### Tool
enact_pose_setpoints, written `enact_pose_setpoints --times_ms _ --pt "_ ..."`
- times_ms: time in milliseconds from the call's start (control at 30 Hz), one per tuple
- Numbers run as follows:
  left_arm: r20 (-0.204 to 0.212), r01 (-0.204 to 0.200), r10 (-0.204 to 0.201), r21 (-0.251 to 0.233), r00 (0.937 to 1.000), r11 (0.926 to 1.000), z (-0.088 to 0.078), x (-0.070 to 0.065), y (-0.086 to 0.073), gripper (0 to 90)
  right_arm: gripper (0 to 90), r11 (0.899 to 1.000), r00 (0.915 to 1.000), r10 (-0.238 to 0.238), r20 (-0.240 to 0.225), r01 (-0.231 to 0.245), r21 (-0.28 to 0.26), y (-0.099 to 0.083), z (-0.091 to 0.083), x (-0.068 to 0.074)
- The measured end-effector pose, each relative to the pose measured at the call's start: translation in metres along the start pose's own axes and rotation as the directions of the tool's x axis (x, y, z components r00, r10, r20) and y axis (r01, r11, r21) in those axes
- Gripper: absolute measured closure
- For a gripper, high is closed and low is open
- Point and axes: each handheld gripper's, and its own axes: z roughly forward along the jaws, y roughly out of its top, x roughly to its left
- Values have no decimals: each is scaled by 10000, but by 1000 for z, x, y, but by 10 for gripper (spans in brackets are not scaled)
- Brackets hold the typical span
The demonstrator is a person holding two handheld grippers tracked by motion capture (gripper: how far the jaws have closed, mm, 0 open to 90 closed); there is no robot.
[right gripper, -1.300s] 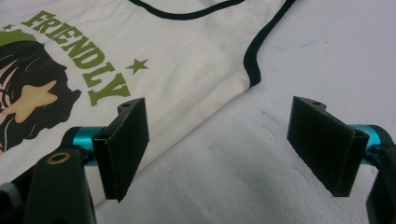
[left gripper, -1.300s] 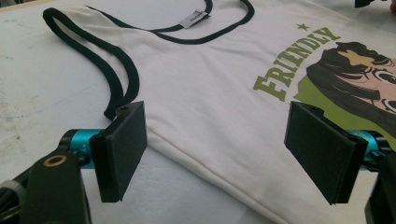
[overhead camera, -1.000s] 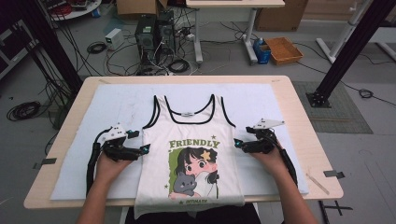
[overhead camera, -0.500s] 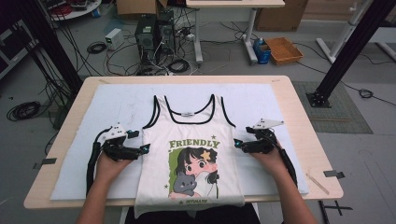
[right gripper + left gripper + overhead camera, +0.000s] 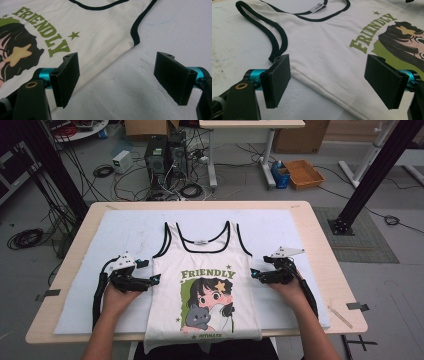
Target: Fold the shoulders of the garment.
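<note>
Shirt hem: nearest edge of table [image 5: 320, 225], bottom of tank top [image 5: 205, 270] hanging just over front rim, between the two forearms.
L gripper [image 5: 154, 279]: at shirt's left side seam, approx level w/ "FRIENDLY" print; jaws spread wide, nothing held. Held in left hand [image 5: 117, 297], cable looping back beside forearm.
R gripper [image 5: 254, 273]: at shirt's right side seam, mirror position; jaws also spread wide, nothing held. Held in right hand [image 5: 286, 287], grey three-cornered plate on top.
L gripper view: side seam of tank top [image 5: 329, 50] running diagonally between the two pads; one pad over white mat [image 5: 234, 50], other over fabric near green lettering. Black-trimmed armhole loop just beyond near pad. Neck label readable as small white tag, detail not clear from high view.
R gripper view: shirt edge of tank top [image 5: 100, 37] passing between pads; one pad over print side, other over bare mat [image 5: 162, 30]. Faint blue mark on mat past armhole trim, fabric creases visible.
Shirt layout: flat, face up, straps pointing away from person, centred on white mat [image 5: 125, 235].
High view extras: beyond table, floor w/ cables, PC tower [image 5: 156, 152], brown tray [image 5: 304, 173].
Tray contents: cannot tell.
</note>
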Motion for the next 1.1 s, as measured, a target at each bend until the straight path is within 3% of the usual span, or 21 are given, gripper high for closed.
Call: enact_pose_setpoints --times_ms 300,467,833,1100 --pt "-108 5 -5 -2 9999 10000 0 0 0 213 210 9987 9997 26 -241 -39 -505 23 -7 5" --pt "-120 -2 1 -57 9999 10000 -1 0 0 213 211 9998 9996 -75 -271 70 -181 43 -3 3" --pt "-106 -12 12 -1 9999 10000 0 0 0 213 210 9995 9993 310 -221 -310 -29 67 4 -11" --pt "-123 7 -7 -30 9999 10000 0 -1 0 213 210 9987 9986 497 -198 -495 78 89 20 -20"
